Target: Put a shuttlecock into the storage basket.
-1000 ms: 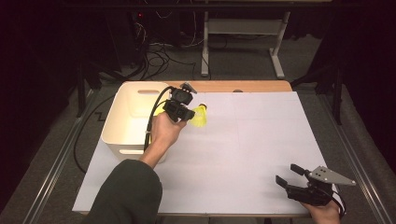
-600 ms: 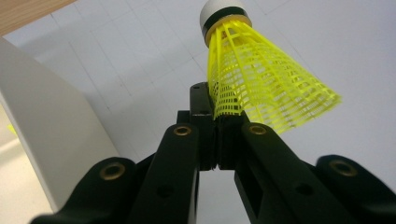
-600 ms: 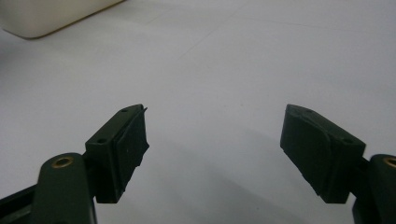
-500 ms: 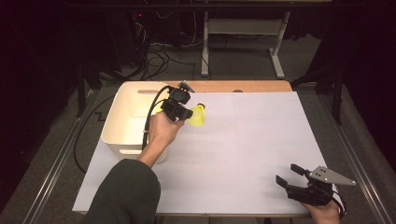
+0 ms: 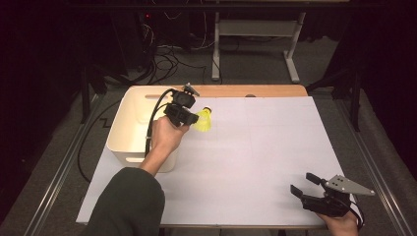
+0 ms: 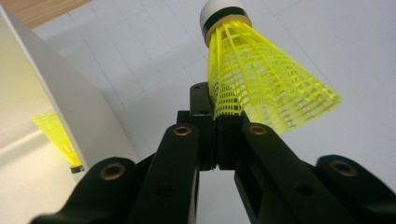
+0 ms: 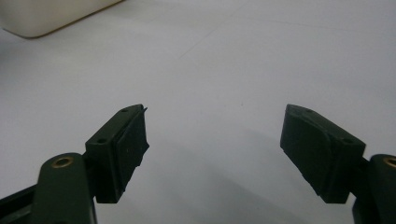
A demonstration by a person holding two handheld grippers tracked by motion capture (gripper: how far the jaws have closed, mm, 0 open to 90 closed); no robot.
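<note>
In the high view, the left gripper point(image 5: 189, 115) is held just beside the right rim of the cream bin point(image 5: 123, 142), its jaws clamped on a yellow shuttlecock point(image 5: 203, 121) that hangs clear of the white tabletop point(image 5: 275, 157). The shuttlecock sits just outside the bin rather than over its opening, so the work looks partway through: the pick-up is done, and the carry over the rim and the drop seem to be left. The right gripper point(image 5: 304, 186) rests near the table's front right corner, well apart from the bin, jaws spread with nothing between them. In the left gripper view, the 2 black jaws meet on the lower edge of the shuttlecock's point(image 6: 261, 88) skirt, pinching the mesh; the skirt is a bright yellow plastic lattice that flares outward, topped by a white cap with a black and gold band. Inside the bin point(image 6: 56, 102), at the left, another yellow shuttlecock point(image 6: 58, 137) already lies, so at least 1 has been put away. In the right gripper view, the right gripper point(image 7: 212, 144) shows its pads point(image 7: 133, 140) wide apart above bare white surface.
</note>
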